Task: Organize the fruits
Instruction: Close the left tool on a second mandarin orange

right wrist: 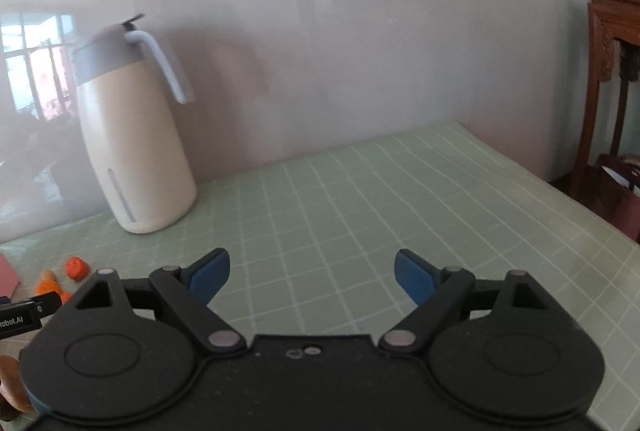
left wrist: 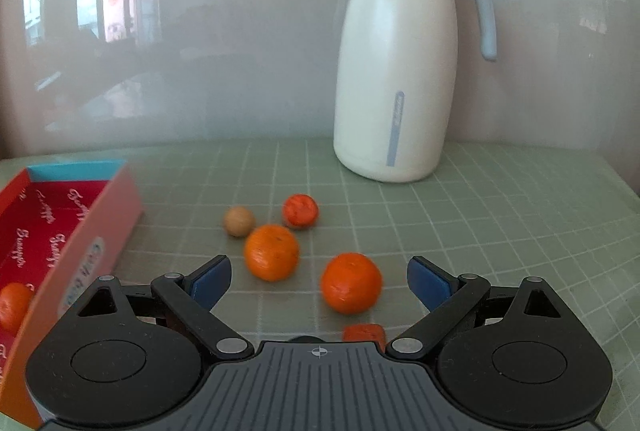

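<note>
The left gripper (left wrist: 319,281) hangs over the green grid mat (left wrist: 500,231) with its blue pads spread wide and pinching nothing; an orange (left wrist: 351,288) lies on the mat between the fingertips, touching neither pad. A second orange (left wrist: 271,252) sits just beyond it at about 11 o'clock, with a small tan round fruit (left wrist: 239,221) and a smaller red-orange fruit (left wrist: 300,211) behind that, the three close together. A red-orange piece (left wrist: 364,332) peeks out at 6 o'clock from the nearest orange, half hidden by the gripper body. At 9 o'clock stands an open pink box (left wrist: 100,231) with a red printed lining (one orange fruit (left wrist: 14,305) already lies inside, at its near end). A cream jug with a grey-blue lid (left wrist: 396,71) stands upright at 1 o'clock against the wall. The right gripper (right wrist: 312,277) is likewise spread and empty, above bare mat, with the fruits far off at its 9 o'clock.
</note>
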Tool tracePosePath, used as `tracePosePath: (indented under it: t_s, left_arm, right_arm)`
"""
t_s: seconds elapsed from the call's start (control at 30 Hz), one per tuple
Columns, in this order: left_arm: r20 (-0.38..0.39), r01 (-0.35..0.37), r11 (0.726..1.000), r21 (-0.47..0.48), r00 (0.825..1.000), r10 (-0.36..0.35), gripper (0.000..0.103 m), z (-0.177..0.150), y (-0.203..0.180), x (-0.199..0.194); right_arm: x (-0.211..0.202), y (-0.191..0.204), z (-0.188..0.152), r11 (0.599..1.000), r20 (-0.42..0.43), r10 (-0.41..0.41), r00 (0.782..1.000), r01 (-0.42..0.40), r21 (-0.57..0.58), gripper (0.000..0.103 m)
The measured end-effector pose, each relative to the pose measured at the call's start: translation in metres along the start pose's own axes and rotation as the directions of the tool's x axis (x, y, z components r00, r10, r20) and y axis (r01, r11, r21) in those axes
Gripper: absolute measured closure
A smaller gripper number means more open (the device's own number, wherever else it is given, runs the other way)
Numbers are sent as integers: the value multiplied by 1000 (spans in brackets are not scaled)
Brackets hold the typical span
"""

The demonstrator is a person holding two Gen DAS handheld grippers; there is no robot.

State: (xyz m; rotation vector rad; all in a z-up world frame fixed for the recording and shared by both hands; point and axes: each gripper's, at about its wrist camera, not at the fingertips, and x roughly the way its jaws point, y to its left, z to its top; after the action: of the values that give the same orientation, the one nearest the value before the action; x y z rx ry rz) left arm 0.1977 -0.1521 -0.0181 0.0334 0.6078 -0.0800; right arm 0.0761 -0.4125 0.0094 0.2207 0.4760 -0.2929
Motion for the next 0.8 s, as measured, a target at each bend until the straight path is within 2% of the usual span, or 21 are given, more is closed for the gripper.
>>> tracePosePath:
  t_s: [0.13, 0.2, 0.27, 0.3, 0.4, 0.53, 0.8]
  left_arm:
    - [-39, -8, 1000, 6, 999, 8, 8, -4, -12, 15]
    - [-53, -14, 1000, 12, 998, 14, 13, -7, -18, 21]
    - [-81, -12, 1000, 17, 997, 13, 31, -9, -24, 29]
    - [-100, -10, 1000, 21, 995, 13, 33, -11, -27, 34]
    - [-89, -24, 999, 30, 996, 27, 36, -12, -32, 37]
    - [-79, -1, 1000, 22, 997, 2, 65, -12, -33, 34]
    - [-51, 10, 999, 33, 999, -9, 65, -11, -33, 20]
  right_arm:
    - [2, -11, -3, 1000, -16, -15, 1000, 15, 10, 14]
    - [4, -14, -5, 1000, -22, -20, 1000, 20, 13, 14]
    - [5, -16, -6, 1000, -29, -24, 999, 25, 14, 14]
    - [7, -18, -6, 1000, -31, -26, 999, 27, 16, 14]
    - [9, -21, -6, 999, -37, -29, 999, 29, 17, 14]
    - [9, -26, -6, 999, -36, -37, 999, 37, 15, 14]
    - [10, -37, -8, 997, -43, -58, 997, 60, 48, 14]
